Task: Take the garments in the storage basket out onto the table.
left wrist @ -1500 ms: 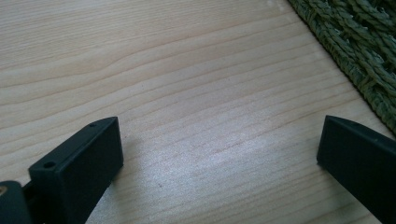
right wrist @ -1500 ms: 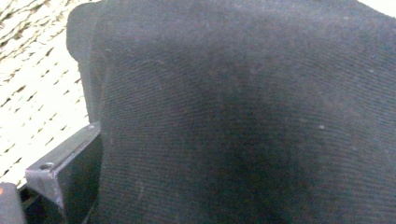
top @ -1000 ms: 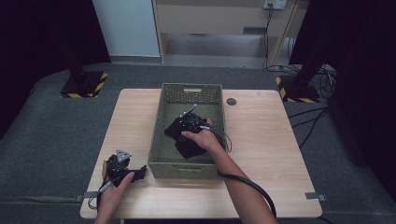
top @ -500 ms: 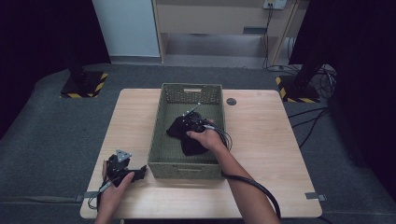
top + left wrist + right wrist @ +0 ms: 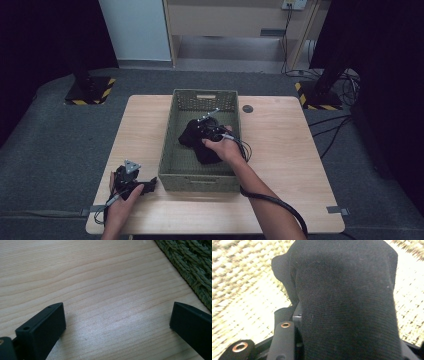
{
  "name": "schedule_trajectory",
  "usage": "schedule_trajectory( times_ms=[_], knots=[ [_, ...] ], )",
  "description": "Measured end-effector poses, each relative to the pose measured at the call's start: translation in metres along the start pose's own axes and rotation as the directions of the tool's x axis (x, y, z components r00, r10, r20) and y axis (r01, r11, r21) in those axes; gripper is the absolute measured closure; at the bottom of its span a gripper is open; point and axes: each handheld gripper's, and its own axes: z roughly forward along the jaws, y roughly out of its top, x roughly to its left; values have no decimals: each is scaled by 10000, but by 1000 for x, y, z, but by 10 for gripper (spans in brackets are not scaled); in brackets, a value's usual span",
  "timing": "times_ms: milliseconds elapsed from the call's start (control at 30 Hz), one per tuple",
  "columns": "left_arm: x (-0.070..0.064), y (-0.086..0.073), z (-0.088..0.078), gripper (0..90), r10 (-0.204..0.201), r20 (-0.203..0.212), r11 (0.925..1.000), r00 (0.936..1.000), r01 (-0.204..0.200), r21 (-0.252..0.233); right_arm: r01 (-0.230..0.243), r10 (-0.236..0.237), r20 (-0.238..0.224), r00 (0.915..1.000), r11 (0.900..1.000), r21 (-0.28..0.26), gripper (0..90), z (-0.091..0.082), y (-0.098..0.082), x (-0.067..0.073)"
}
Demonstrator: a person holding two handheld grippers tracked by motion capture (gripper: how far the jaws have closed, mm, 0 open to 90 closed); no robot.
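We've got the right claw just closed and now pinching the black cloth inside the woven basket mid-table. Left claw idle, spread wide on the table near its front-left corner. Looks like the lift-out step; next: raise cloth clear of the rim.

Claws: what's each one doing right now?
Left claw: open, holding nothing, resting on the table.
Right claw: just closed on the black cloth in the basket.

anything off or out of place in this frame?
Nothing stands out. The black cloth sits bunched in the woven basket, pinched by the right gripper; left gripper rests open on the table.
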Motion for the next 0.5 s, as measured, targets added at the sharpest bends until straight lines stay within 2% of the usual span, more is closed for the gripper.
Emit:
schedule_trajectory(
  times_ms=[500],
  knots=[
    [0,0,0,0,3,3,10000,10000,-3,3,6,-13,-87,10000,9964,-843,579,-47,6,2]
  ],
)
